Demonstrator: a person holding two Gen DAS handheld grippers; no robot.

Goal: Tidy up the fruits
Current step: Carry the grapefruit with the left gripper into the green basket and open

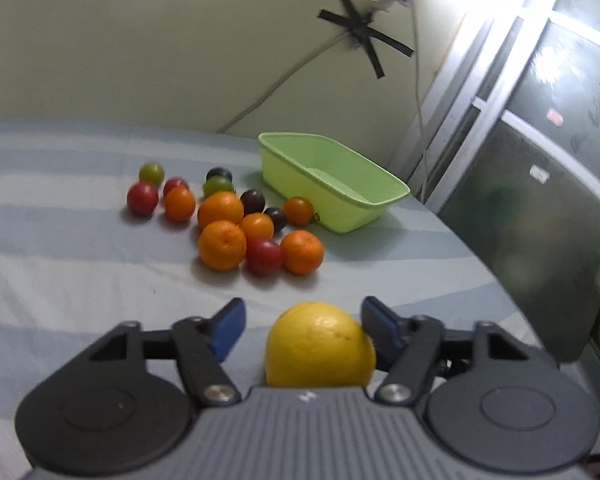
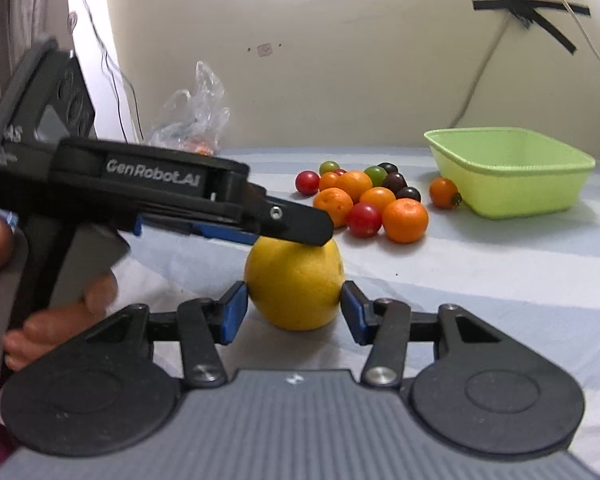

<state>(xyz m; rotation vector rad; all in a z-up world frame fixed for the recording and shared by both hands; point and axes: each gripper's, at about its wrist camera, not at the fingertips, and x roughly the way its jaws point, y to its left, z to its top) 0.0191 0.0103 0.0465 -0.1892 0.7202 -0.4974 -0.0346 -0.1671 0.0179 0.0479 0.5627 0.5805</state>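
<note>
bed sheet [image 2: 500, 280]: striped, carries everything.
basket [image 2: 512, 176]: green, 2 o'clock of my lemon, well apart.
fruit pile [image 2: 364, 200]: 12 o'clock, left of basket.
lemon [image 2: 296, 284]: between my right tongs [image 2: 294, 314], both pads touching, pinched.
left tongs [image 1: 302, 330]: spread, only right pad on lemon.

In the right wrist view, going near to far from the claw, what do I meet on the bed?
Right claw closing round the yellow lemon → left claw above the lemon → pile of oranges and cherry tomatoes → green basket, rightmost → clear plastic bag by the wall.
</note>
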